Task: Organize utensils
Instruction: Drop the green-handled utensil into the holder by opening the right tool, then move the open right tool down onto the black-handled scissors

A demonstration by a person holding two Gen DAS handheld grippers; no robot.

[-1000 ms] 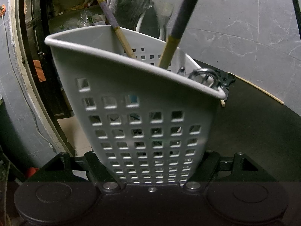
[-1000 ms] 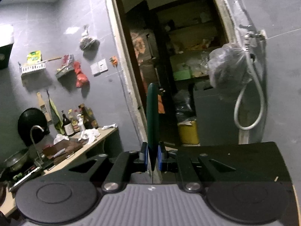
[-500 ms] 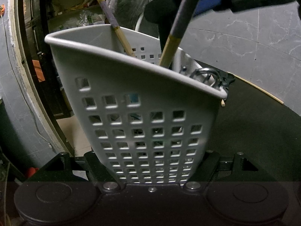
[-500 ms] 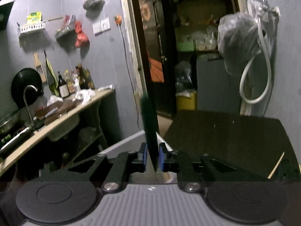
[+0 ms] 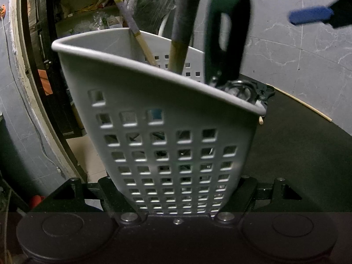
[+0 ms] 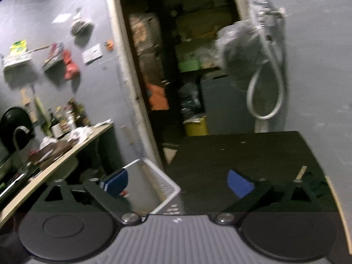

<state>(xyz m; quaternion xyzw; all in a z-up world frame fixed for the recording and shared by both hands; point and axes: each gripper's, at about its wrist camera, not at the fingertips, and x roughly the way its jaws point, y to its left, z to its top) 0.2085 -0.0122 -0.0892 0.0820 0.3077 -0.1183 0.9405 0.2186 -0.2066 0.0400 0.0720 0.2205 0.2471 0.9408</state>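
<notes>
My left gripper (image 5: 176,187) is shut on the base of a white perforated utensil basket (image 5: 167,132) and holds it tilted. Inside stand two wooden sticks with purple wrapping (image 5: 132,26), a green-handled utensil (image 5: 226,37) and a metal ring tool (image 5: 239,89). My right gripper (image 6: 176,182) is open and empty, its blue pads (image 6: 239,186) spread wide above the basket's corner (image 6: 162,189); one blue pad also shows in the left wrist view (image 5: 310,17).
The black table (image 5: 297,154) carries a loose chopstick (image 5: 299,102) near the wall and a dark utensil (image 6: 312,186) at its right edge. A doorway (image 6: 171,66) opens behind, and a kitchen counter (image 6: 55,151) stands at the left.
My right gripper brought the green-handled utensil down over the basket, opened, and let it go. The utensil now stands in the basket. The left gripper and basket stayed still.
</notes>
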